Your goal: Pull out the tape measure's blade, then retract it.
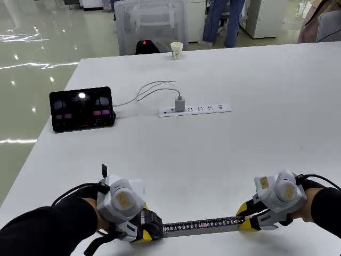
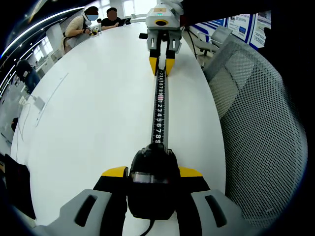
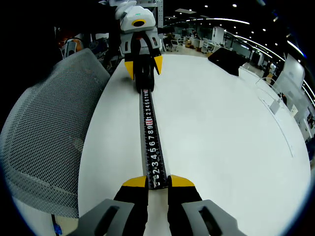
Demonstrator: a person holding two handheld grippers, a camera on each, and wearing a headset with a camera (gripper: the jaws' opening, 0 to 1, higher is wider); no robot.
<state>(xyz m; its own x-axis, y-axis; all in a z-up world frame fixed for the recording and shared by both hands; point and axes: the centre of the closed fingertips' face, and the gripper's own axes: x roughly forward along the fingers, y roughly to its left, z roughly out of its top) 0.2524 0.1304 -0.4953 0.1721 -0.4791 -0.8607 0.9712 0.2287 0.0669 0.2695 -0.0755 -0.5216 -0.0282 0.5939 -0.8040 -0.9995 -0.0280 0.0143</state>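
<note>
A black tape measure case (image 1: 151, 225) sits at the near edge of the white table, with my left gripper (image 1: 143, 229) shut on it; the case (image 2: 152, 179) sits between that gripper's yellow-tipped jaws. Its dark blade (image 1: 201, 225) with white numbers runs out flat to the right. My right gripper (image 1: 244, 217) is shut on the blade's end (image 3: 156, 181). In the left gripper view the blade (image 2: 159, 110) stretches away to the right gripper (image 2: 162, 65). In the right gripper view the blade (image 3: 149, 137) leads to the case (image 3: 143, 73) and the left gripper (image 3: 142, 66).
A white power strip (image 1: 195, 110) with a plugged charger and cable lies mid-table. A dark tablet (image 1: 81, 108) stands at the left, a paper cup (image 1: 176, 50) at the far edge. A grey mesh chair (image 2: 261, 118) stands beside the table. People stand in the background.
</note>
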